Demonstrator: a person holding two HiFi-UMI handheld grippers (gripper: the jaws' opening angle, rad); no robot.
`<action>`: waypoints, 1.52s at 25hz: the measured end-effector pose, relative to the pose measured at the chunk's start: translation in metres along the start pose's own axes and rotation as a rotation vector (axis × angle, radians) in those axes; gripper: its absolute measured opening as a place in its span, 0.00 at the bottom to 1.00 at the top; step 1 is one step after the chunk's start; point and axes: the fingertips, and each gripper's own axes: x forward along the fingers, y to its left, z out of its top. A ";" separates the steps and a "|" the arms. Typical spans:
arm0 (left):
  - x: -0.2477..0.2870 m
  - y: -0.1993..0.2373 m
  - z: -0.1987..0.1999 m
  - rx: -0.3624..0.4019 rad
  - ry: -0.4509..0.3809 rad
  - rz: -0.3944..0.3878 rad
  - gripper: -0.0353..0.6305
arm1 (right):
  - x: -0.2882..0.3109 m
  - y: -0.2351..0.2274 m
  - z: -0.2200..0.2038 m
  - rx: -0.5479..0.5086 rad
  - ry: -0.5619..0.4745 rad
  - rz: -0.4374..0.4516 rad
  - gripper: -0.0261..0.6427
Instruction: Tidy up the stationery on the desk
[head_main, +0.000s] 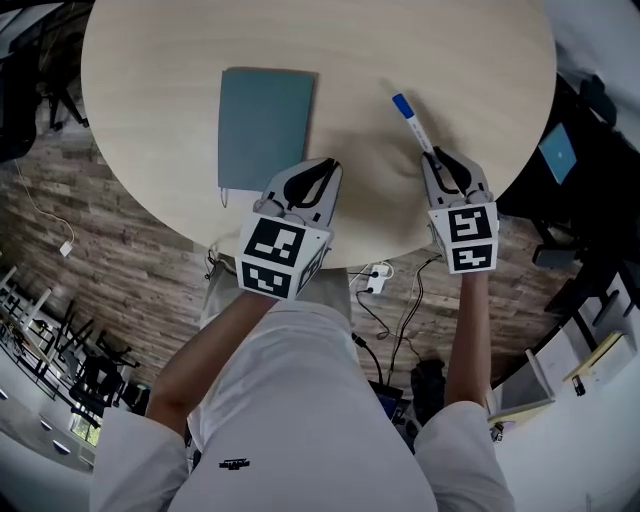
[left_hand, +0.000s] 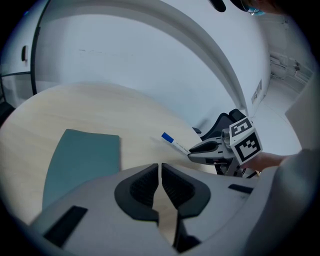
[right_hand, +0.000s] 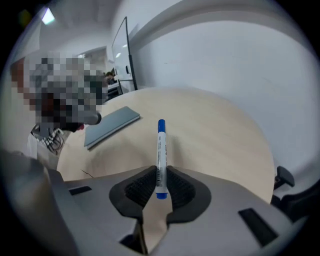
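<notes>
You are clamping your right tongs on a white marker with a blue cap, the two ribbed pads pressing on its rear end from either side. The marker is pointing straight out from the tongs, its capped end leading away from you over the pale round worktop. In the head view it is slanting up and to the left from the tong tips, near the right side of the worktop; whether its far end is touching the wood cannot be told. You are holding your left tongs closed, pads all but meeting and nothing between them, just above the near edge of the worktop. They are hovering just beside the near right corner of a grey-green notebook, which is lying flat and shut on the worktop, well left of the marker. Your two tongs are standing apart from each other, both angling downward, with bare wood between them.
</notes>
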 end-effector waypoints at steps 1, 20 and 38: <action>-0.002 0.002 0.000 0.001 -0.001 -0.001 0.11 | -0.002 0.005 0.003 0.042 -0.010 0.004 0.17; -0.048 0.054 -0.011 -0.007 -0.019 0.012 0.10 | 0.004 0.100 0.041 0.748 -0.165 0.069 0.17; -0.070 0.107 -0.030 -0.061 -0.015 0.011 0.10 | 0.055 0.154 0.057 0.928 -0.138 0.060 0.17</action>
